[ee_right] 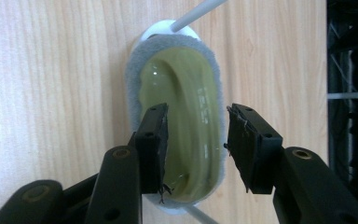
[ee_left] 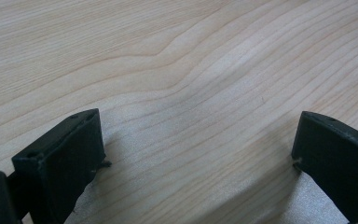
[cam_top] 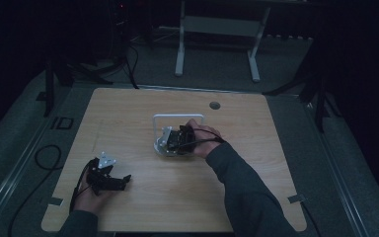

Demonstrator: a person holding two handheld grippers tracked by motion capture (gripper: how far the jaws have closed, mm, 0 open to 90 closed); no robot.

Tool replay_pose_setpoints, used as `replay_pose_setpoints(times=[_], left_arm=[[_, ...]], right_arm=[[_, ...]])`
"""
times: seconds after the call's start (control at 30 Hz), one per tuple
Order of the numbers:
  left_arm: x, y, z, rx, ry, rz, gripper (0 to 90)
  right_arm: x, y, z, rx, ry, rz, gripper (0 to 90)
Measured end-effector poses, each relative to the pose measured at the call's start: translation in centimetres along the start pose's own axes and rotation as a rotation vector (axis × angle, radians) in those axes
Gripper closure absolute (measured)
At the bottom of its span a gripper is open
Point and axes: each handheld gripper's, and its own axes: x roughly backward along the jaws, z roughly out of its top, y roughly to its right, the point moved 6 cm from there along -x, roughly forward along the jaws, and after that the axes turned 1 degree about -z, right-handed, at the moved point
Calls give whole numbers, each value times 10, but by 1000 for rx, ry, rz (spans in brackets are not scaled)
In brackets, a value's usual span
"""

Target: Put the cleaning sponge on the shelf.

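The left claw lies low over the near-left part of the wooden bench, held in the person's left hand. In the left gripper view its two black jaws stand wide apart with nothing between them but bare wood grain.

The right claw is at the middle of the bench, held by the right hand, and points down at a small white stand made of thin white rods.

In the right gripper view the jaws are partly open and straddle a yellowish-green oval dish (glossy, with a grey fuzzy rim) that rests on the white base of the stand. The left jaw lies over the dish's inner surface; the right jaw sits at the grey rim. Whether either jaw touches the dish cannot be told from this angle, but no grip is closed on it.
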Motion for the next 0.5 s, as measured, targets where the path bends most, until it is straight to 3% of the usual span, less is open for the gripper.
replay_pose_setpoints(times=[0.5], left_arm=[[0,0,0,1,0,0,23]], right_arm=[[12,-17,-3,-41,62,94,571]])
